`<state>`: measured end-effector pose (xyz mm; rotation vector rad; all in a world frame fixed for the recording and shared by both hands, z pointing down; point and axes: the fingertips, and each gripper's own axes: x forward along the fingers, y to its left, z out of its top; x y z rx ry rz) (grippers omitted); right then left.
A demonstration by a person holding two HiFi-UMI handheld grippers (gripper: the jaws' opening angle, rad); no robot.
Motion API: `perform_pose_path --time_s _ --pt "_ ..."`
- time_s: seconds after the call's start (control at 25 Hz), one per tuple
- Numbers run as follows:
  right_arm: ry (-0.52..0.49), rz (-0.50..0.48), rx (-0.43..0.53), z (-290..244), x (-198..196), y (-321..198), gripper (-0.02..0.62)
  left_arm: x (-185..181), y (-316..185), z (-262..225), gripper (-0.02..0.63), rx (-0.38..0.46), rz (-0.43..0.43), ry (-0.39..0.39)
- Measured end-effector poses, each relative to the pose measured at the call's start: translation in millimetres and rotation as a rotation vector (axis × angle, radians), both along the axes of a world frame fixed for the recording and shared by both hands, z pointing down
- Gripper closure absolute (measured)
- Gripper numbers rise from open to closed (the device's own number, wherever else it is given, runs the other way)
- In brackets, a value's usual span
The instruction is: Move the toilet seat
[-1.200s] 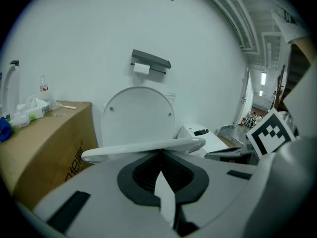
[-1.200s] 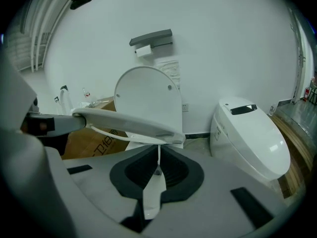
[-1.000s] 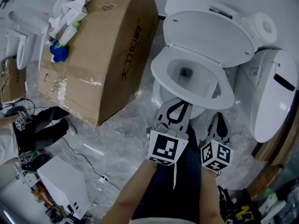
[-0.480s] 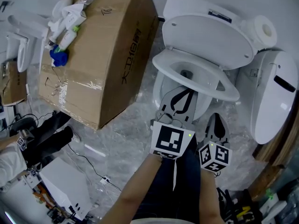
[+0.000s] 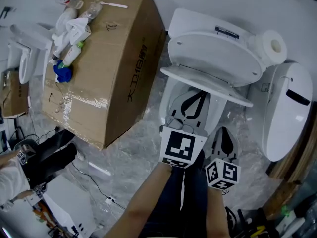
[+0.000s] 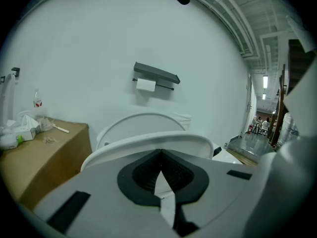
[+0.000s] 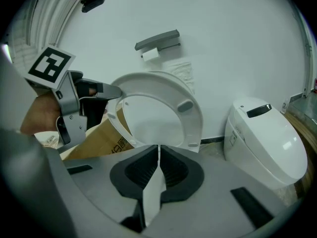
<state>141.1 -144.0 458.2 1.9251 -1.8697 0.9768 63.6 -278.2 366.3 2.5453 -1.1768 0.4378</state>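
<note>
My left gripper (image 5: 194,99), jaws shut tight on nothing, sat in the head view with its tips under the front rim of the toilet seat (image 5: 208,81). The seat stood half raised before the upright lid (image 5: 218,51), long axis running from hinge towards me, front edge up. In the left gripper view, that rim curved just past the closed tips. In the right gripper view, my right gripper (image 7: 158,150) was closed and empty, facing the seat's underside.

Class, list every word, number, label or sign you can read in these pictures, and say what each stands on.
Nothing reads clearly.
Cardboard box, side: dark printed characters, too skewed to read.
Cardboard box, top: small pen mark, illegible.
Toilet tank: dark label, too small to read.
Left gripper and right gripper cubes: square marker patterns, no words.
</note>
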Motion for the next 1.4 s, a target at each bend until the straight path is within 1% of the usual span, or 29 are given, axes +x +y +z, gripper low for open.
perform_pose_path --time_s 0.12,0.36,0.88,1.0,1.4 --pt "-0.007 0.001 0.003 -1 -1 -5 0.568 5 -14 -3 0.592 0.008 0.001 0.006" --pt "0.018 -0.013 -0.001 1 -2 -11 0.568 14 -36 -5 0.592 0.02 -0.018 0.02" --pt "-0.011 -0.001 -0.014 2 -9 -25 0.568 27 -74 -8 0.592 0.03 -0.009 0.036" --pt "-0.039 0.017 -0.013 1 -9 -28 0.568 30 -83 -9 0.592 0.035 0.0 0.033" --pt "-0.046 0.036 -0.02 6 -3 -35 0.568 40 -109 -6 0.592 0.037 0.002 0.025"
